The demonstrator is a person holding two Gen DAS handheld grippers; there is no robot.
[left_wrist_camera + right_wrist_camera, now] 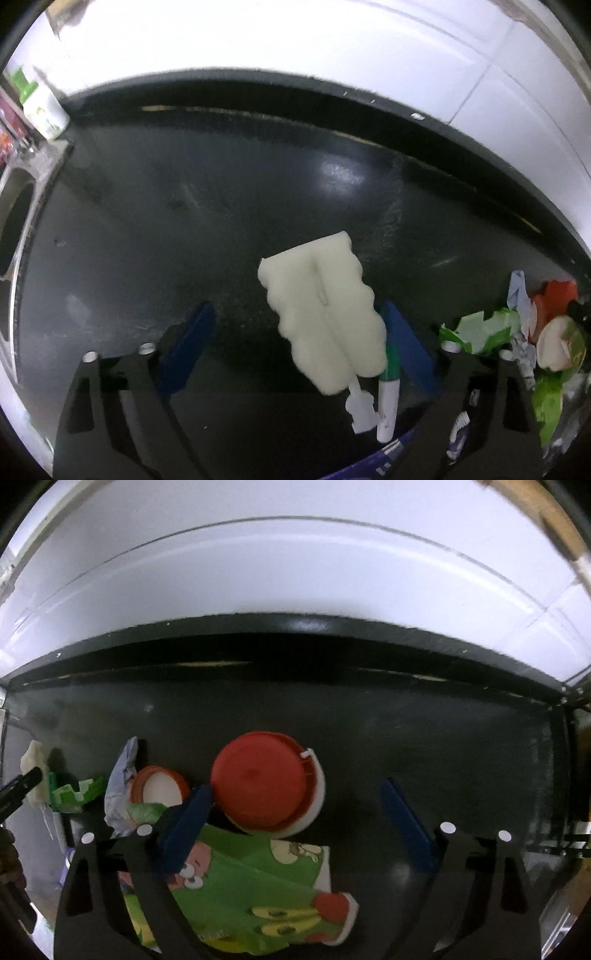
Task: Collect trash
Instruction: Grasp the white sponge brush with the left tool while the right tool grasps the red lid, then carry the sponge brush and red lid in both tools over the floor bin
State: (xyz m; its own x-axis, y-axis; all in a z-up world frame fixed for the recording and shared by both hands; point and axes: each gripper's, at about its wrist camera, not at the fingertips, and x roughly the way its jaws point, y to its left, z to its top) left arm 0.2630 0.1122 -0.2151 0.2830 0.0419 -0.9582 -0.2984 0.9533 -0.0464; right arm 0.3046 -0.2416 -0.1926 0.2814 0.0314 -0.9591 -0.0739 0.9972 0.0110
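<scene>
Dark glossy counter [184, 192] runs back to a raised black lip under white tile wall [258, 33]. Left wrist view, left to right: steel sink [14, 221] at the far left edge with a white bottle [46, 110] on its back corner; wide bare counter; left gripper [299, 332] pointing down, jaws spread, nothing pinched. White sponge brush [325, 317] lies between the blue fingers, leaning toward the right one, touching a green-white pen [388, 391] just beside that finger. Trash pile [535, 332] at the right edge: green wrapper, crumpled paper, red lids. Right wrist view: crumpled paper [122, 786] and small red lid [160, 788] left of the left finger; right gripper [295, 808] also spread, empty. Big red lid [266, 782] sits on the counter between the fingers, close against the left one, well apart from the right. Green cartoon wrapper [251, 897] lies below it. Counter right of the lid is bare up to the dark side wall [569, 775]; back lip well apart.
</scene>
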